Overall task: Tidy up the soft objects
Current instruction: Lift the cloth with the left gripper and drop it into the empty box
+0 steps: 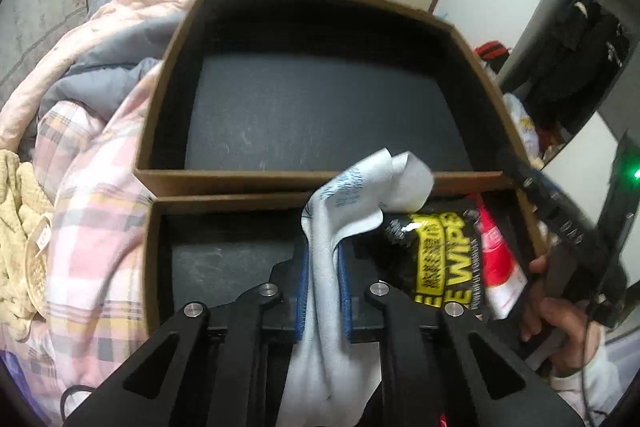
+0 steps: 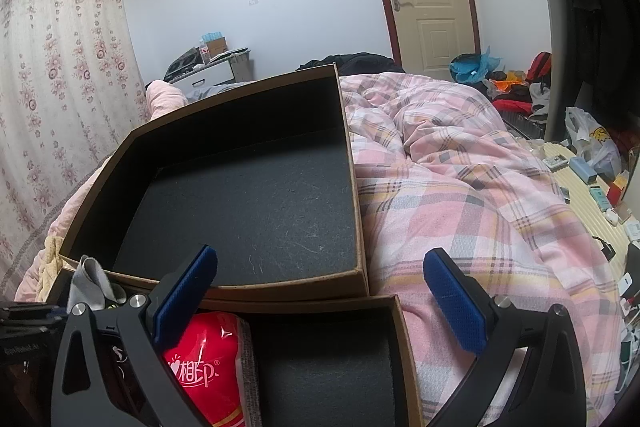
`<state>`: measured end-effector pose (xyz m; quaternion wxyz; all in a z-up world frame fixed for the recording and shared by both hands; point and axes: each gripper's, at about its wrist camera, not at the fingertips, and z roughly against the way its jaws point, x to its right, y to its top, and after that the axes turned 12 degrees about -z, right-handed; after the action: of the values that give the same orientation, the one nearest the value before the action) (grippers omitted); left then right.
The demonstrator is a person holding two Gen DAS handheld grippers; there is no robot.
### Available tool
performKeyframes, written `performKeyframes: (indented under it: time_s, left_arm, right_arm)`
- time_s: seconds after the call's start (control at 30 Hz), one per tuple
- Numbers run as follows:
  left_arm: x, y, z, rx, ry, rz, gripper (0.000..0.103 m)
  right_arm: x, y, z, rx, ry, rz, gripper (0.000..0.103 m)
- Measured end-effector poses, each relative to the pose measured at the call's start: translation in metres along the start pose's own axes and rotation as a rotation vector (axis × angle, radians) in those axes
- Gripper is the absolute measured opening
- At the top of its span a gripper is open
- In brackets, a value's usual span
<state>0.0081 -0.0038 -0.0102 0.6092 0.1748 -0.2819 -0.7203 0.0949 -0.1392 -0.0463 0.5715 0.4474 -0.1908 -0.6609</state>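
Left gripper (image 1: 323,283) pinches grey cloth (image 1: 340,227) over box rim (image 1: 224,201).

Grey cloth (image 1: 340,227) (crumpled) over near box (image 1: 152,267)

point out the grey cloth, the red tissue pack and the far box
grey cloth (image 1: 326,259), left wrist view, on the strip pinched between the blue pads
red tissue pack (image 2: 208,367), right wrist view, on its printed front
far box (image 2: 280,291), right wrist view, on its near cardboard wall
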Motion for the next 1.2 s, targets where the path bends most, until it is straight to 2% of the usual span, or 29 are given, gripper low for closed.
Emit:
performKeyframes:
  time_s: [0.07,0.43,0.53,0.6,0.73,0.8,0.97,1.2]
  left_arm:
    - [-0.002,0.006,0.013,0.037,-0.008,0.009,0.006]
    - [-0.013,0.064,0.069,0.248,0.015,0.044,0.006]
    - [-0.016,0.079,0.074,0.329,0.064,0.064,0.006]
    - [-0.017,0.087,0.067,0.35,0.104,0.071,0.006]
    - [-0.014,0.098,0.039,0.31,0.271,0.038,0.006]
    - [-0.015,0.1,0.024,0.267,0.286,0.015,0.006]
    - [-0.029,0.091,0.004,0.162,0.192,0.068,0.006]
    - [-0.036,0.081,0.003,0.156,0.143,0.113,0.007]
  right_arm:
    - [0.0,0.0,0.0,0.0,-0.001,0.0,0.102]
    - [0.0,0.0,0.0,0.0,-0.001,0.0,0.102]
    - [0.0,0.0,0.0,0.0,0.0,-0.001,0.102]
    - [0.0,0.0,0.0,0.0,-0.001,0.0,0.102]
    - [0.0,0.0,0.0,-0.001,0.0,-0.001,0.102]
    - [0.0,0.0,0.0,0.0,-0.001,-0.001,0.102]
    - [0.0,0.0,0.0,-0.001,-0.001,-0.001,0.102]
    - [0.001,0.0,0.0,-0.001,0.0,-0.001,0.102]
